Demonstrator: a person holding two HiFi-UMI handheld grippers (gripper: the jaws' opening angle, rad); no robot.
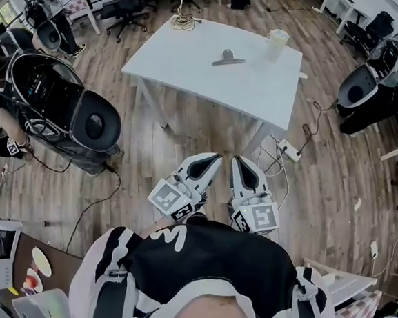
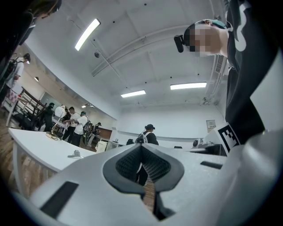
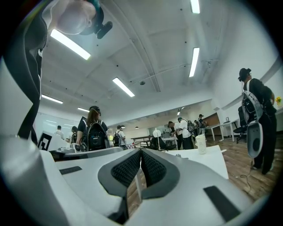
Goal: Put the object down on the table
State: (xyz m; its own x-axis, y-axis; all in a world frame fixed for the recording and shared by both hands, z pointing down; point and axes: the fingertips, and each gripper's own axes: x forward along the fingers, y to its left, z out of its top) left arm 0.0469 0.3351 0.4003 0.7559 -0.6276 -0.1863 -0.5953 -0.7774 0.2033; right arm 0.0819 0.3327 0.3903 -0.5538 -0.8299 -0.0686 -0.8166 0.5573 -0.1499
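A grey metal clip (image 1: pixel 228 58) lies on the white table (image 1: pixel 193 68), apart from both grippers; it also shows small in the left gripper view (image 2: pixel 75 154). Both grippers are held close to the person's body, over the wooden floor, short of the table's near edge. The left gripper (image 1: pixel 215 160) is shut with nothing between its dark ribbed pads (image 2: pixel 130 162). Beside it, the right gripper (image 1: pixel 240 162) is also shut and empty, its pads (image 3: pixel 152 167) meeting at the tip. Each points toward the table.
A white cup (image 1: pixel 277 44) stands at the table's far right, a coiled cable (image 1: pixel 185 21) at its far left. Black helmet-like equipment (image 1: pixel 65 105) sits on the left, more (image 1: pixel 372 80) on the right. A power strip (image 1: pixel 290 150) lies by the table leg. Several people stand in the room.
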